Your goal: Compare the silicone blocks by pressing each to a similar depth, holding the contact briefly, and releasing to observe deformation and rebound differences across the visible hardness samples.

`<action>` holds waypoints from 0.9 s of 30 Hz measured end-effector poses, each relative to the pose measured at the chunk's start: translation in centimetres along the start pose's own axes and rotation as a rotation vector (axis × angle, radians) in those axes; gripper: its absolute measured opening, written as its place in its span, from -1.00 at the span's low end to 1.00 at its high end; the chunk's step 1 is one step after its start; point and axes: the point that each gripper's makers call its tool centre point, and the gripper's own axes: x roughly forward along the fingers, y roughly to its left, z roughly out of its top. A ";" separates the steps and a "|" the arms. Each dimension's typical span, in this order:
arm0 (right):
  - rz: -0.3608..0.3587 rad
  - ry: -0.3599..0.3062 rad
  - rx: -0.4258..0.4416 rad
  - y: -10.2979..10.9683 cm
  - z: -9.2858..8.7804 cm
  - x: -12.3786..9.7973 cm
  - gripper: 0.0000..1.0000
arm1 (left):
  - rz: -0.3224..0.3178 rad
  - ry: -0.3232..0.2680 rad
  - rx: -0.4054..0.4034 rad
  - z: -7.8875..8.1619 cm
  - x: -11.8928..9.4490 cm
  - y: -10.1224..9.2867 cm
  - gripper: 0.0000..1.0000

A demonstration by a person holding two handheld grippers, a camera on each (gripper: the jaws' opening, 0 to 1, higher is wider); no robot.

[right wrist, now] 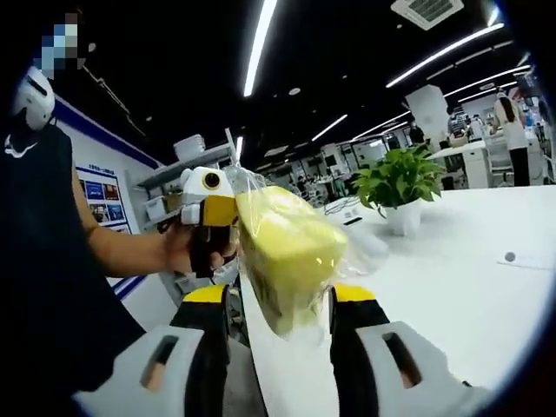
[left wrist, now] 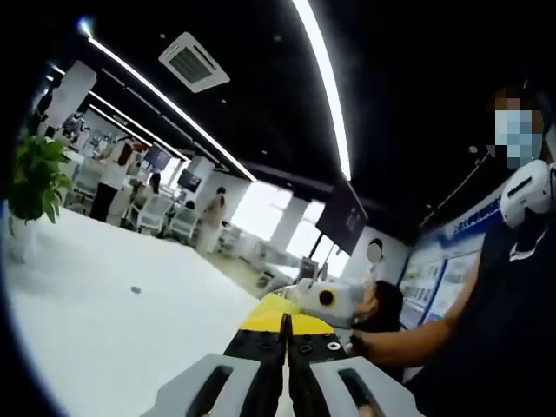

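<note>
White table (right wrist: pixel 486 304) and a dark ceiling with long light strips (right wrist: pixel 257 48) frame both views of an open office. Between the jaws of the right claw (right wrist: pixel 280 313) sits a yellow block (right wrist: pixel 287 252) wrapped in clear plastic film; the jaws stand apart on either side of it, their yellow-tipped black fingers (right wrist: pixel 354 321) pressing its lower flanks, so the claw is clamped on the block. The block rises above the fingertips and leans a little toward the left of that view, with the film bulging out past it on the right.

Just left of the block, a hand (right wrist: pixel 187 248) grips the handle of the left claw (right wrist: pixel 208 208), whose white and yellow head points toward the camera. The bare forearm (right wrist: pixel 122 243) runs back to a person in a dark top at the left edge.

In the left gripper view, the left claw (left wrist: pixel 285 347) has its black jaws drawn together with only a thin slit between them, nothing held. Beyond its tips the right claw's white head (left wrist: pixel 326 300) shows, with a forearm (left wrist: pixel 408 334) reaching to it from the right.

Farther from the right claw, a potted plant (right wrist: pixel 400 187) stands on the table, and a small round dark object (right wrist: pixel 510 257) lies well off to the right. Desks, chairs and people fill the distance, and posters (right wrist: pixel 100 195) line a wall.
</note>
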 end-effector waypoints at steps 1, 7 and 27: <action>-0.009 -0.003 -0.012 -0.1 0.0 -0.1 0.03 | 0.006 -0.005 -0.001 0.1 0.0 0.1 -1.00; -0.060 0.005 -0.035 -0.7 0.0 -0.8 0.44 | 0.019 -0.016 -0.001 0.2 0.0 0.2 -1.00; -0.236 -0.027 -0.144 -3.6 0.4 -6.2 0.92 | 0.019 -0.021 0.008 0.8 -0.8 0.6 -1.00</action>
